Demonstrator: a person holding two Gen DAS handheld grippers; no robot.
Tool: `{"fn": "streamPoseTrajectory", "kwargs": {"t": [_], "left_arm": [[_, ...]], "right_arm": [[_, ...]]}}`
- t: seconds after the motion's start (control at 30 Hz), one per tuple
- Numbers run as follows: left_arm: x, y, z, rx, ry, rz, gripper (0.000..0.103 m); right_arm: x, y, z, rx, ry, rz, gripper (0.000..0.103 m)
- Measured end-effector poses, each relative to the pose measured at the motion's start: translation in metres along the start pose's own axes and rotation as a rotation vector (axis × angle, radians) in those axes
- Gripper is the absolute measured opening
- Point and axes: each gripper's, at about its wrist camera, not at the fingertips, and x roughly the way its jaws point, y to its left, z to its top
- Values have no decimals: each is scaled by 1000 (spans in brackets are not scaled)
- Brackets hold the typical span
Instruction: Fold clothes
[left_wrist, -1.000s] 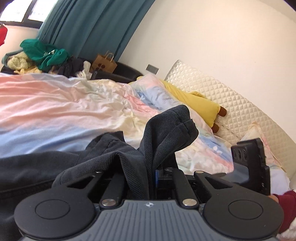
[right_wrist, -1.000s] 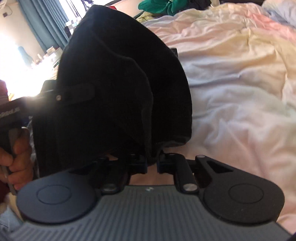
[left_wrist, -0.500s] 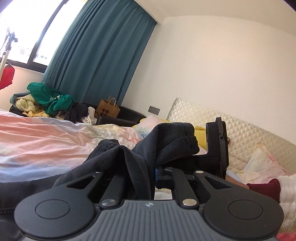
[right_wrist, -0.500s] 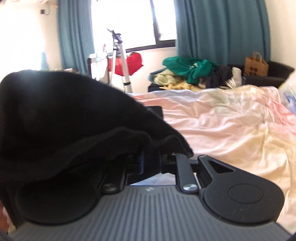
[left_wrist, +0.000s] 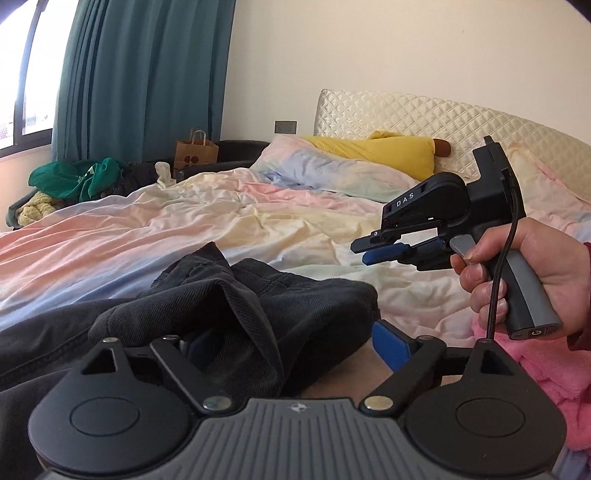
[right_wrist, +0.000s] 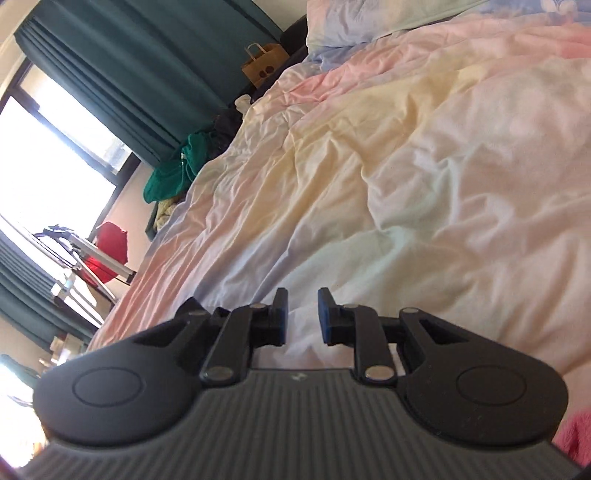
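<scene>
A dark denim garment (left_wrist: 236, 310) lies bunched on the pastel duvet (left_wrist: 177, 225) at the near edge of the bed. My left gripper (left_wrist: 291, 341) is open, its jaws wide apart; the cloth lies loose between and over them, and the left blue pad is mostly hidden. My right gripper (right_wrist: 302, 318) is open and empty, its pads a small gap apart, over bare duvet (right_wrist: 406, 177). The right gripper (left_wrist: 373, 245) also shows in the left wrist view, held in a hand to the right of the garment.
Pillows (left_wrist: 332, 173) and a yellow plush (left_wrist: 388, 155) lie by the quilted headboard (left_wrist: 424, 114). A pink fleece (left_wrist: 539, 373) lies at the right. A clothes pile (left_wrist: 74, 181) and a paper bag (left_wrist: 195, 151) sit beyond the bed by teal curtains (left_wrist: 147, 74).
Both grippers have let go of the dark garment, which has dropped onto the duvet. The right gripper has pulled away and tilted; the left jaws have spread wide.
</scene>
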Motion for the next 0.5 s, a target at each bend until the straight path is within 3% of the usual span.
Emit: {"fn": "streamPoseTrajectory", "kwargs": {"t": [0.07, 0.1, 0.17, 0.27, 0.43, 0.5], "left_arm": [[-24, 11, -2, -35, 30, -16, 92], [-39, 18, -2, -44, 42, 11, 93], [-71, 32, -2, -61, 65, 68, 93], [-118, 54, 0, -110, 87, 172, 93], [-191, 83, 2, -203, 77, 351, 95], [-216, 94, -3, -243, 80, 390, 98]], "right_arm": [[-8, 21, -8, -32, -7, 38, 24], [-12, 32, -12, -50, -12, 58, 28], [-19, 54, -21, -99, -17, 90, 49], [-24, 92, -44, -194, -13, 121, 64], [-14, 158, -83, -372, 33, 134, 68], [-2, 187, -99, -477, 69, 120, 68]]}}
